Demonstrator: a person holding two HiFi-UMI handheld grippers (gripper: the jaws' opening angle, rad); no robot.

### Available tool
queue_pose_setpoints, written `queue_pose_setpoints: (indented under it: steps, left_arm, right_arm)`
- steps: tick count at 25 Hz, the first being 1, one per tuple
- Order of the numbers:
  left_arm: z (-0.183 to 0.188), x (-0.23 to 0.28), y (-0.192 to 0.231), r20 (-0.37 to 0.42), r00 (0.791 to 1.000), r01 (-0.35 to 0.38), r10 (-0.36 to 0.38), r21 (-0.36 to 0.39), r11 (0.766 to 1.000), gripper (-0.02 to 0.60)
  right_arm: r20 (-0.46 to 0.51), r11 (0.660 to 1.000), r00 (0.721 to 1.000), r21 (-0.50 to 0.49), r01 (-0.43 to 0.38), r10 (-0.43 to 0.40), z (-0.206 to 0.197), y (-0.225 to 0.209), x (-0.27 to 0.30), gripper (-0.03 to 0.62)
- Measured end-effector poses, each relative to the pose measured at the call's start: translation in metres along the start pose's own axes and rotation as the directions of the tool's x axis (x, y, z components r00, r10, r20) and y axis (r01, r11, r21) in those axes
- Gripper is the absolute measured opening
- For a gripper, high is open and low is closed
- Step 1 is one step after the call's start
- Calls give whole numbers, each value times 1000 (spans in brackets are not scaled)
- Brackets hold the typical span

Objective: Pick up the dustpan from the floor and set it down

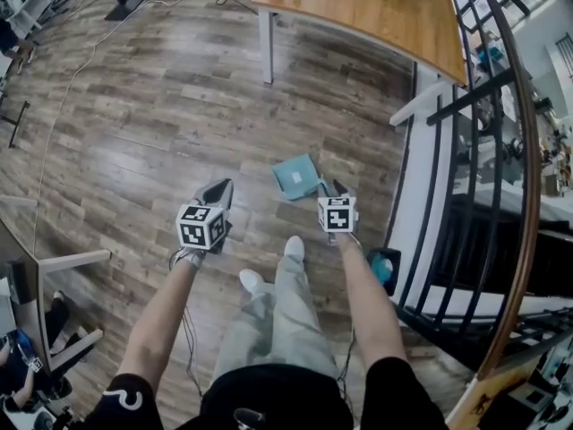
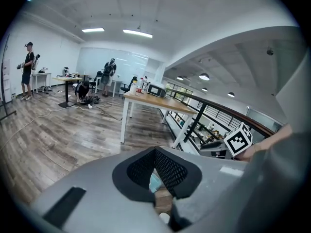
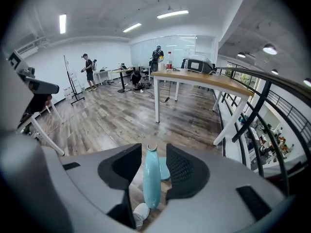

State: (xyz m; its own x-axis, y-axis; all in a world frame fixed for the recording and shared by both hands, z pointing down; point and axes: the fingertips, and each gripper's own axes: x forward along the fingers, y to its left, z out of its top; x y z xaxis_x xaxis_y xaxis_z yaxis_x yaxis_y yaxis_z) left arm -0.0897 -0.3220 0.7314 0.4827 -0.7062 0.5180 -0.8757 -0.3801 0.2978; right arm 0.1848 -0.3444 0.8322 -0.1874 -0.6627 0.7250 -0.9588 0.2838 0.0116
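Big open office with a wood-plank floor [image 1: 134, 133], a wooden surface [image 1: 376, 12] further back and a black railing [image 1: 466, 133] running down the right side. The teal dustpan [image 1: 295, 176] is lying on the floor just ahead of the person's shoes [image 1: 294, 247], with its handle [image 3: 151, 178] pointing back at the right tool [image 1: 338, 189]. That tool's jaws stand apart, and in the right gripper view the handle lines up in the gap with neither pad pressing on it, so I'd call the pan set down and let go. The left tool [image 1: 220, 193] is pinched closed with nothing in it. The snag risk, imo: the handle sits right in line with that open gap, so if the right tool swings sideways or tilts while pulling away, a pad could catch the handle and drag or flip the pan. The pan is also near the feet, so a careless step could kick it toward the railing. Pose-wise, both forearms reach forward and down on either side of the legs. The tools slant at the floor, the right one looking steeper, with the marker cubes facing up.
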Motion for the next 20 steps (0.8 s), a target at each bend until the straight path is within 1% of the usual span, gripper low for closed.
queue_pose_setpoints:
  steps: [4,10,13,16,20]
  left_arm:
    - [13,-17,-21,18,1000,5,-5,19,1000,-2]
    - [39,-42,-53,56,998,8,-12,75,997,-2]
    - [55,-58,-69,77,997,3,-10,96,995,-2]
    - [73,-72,-85,103,995,-9,-2,108,994,-2]
    - [94,-92,-109,138,990,-32,17,106,994,-2]
  right_arm:
    - [32,1000,999,3,-16,16,19,5,-34,150]
    - [162,1000,987,-4,-19,20,58,-4,-94,139]
    - [194,1000,981,2,-28,27,70,-8,-123,114]
    - [234,999,972,-9,-33,34,87,-16,-150,72]
    - [253,997,965,-20,-70,73,105,-25,-189,16]
